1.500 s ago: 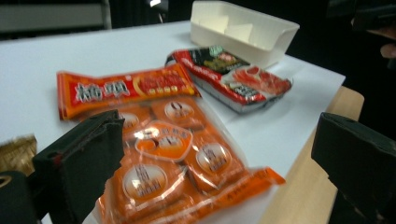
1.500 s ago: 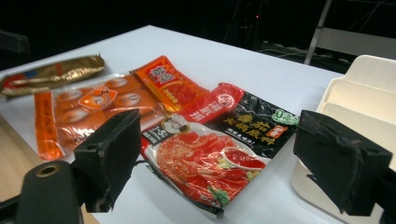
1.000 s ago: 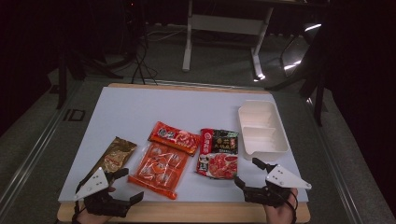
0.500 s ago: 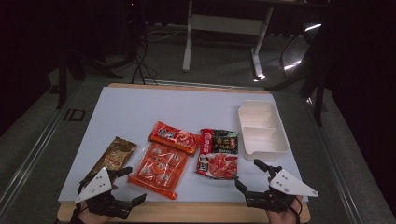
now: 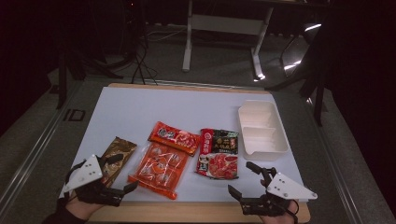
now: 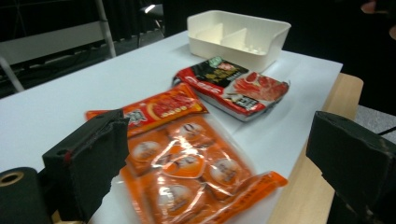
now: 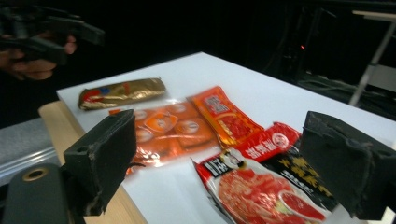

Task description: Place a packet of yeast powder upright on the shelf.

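Both claws released, empty: left claw (image 5: 122,173) at table's (image 5: 140,107) 7 o'clock beside glossy clear-orange snack pack (image 5: 158,169); right claw (image 5: 247,179) at 5 o'clock near crinkly red-black pouch (image 5: 217,153).

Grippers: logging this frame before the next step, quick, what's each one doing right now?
Left gripper: open, holding nothing, beside the orange snack pack.
Right gripper: open, holding nothing, near the red-and-black packet.

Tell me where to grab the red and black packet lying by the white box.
Grip the red and black packet at its near short edge, coming in low from the table's front with the right gripper. It lies flat, that end faces the open jaws, and the white box crowds its far right corner.
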Tool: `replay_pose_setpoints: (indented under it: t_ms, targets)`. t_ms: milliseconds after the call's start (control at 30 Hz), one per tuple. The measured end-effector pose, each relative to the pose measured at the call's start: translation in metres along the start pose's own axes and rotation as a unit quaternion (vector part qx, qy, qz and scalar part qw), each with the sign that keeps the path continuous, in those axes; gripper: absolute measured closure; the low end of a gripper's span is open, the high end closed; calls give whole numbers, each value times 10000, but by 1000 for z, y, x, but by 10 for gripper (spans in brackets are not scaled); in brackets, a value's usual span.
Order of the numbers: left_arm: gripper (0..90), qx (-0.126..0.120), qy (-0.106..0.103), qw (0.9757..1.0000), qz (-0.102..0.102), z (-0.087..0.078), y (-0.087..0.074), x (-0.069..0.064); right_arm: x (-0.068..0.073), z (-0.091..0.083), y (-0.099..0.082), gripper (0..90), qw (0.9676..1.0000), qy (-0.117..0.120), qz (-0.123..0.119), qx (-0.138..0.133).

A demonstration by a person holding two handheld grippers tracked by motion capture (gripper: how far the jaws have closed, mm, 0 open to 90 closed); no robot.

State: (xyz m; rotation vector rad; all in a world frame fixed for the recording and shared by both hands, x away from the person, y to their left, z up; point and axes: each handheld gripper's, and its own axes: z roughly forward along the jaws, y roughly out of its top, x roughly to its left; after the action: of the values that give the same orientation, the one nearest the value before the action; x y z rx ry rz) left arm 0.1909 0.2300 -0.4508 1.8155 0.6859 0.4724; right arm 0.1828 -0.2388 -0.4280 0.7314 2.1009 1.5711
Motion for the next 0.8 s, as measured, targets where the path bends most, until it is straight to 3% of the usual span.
replay_pose_setpoints:
  t_ms: [100, 300, 333, 433, 500, 700, 800]
  targets:
    - [70, 64, 176, 9998, -30, -5, 2, 14, 0, 0, 1, 110, 10000, 16, 16, -43]
    - [111, 196, 299, 9992, -171, -7, 0, 38, -2, -1, 0, 107, 9999, 63, 73, -88]
    - [111, 282, 374, 9986, -257, -6, -3, 49, -2, -2, 0, 107, 9999, 64, 60, -132]
    - [155, 323, 430, 9972, -514, -5, -7, 64, -1, -3, 1, 112, 9997, 13, -44, -256]
    - [157, 419, 567, 9963, -483, -2, -9, 70, 0, -3, 1, 133, 9997, 55, -94, -232]
    - [217, 626, 775, 9928, -668, 8, -21, 95, 2, 1, -1, 143, 9994, 34, -243, -224]
    - [275, 666, 991, 9903, -710, 13, -27, 106, 2, 4, -2, 143, 9995, 28, -277, -146]
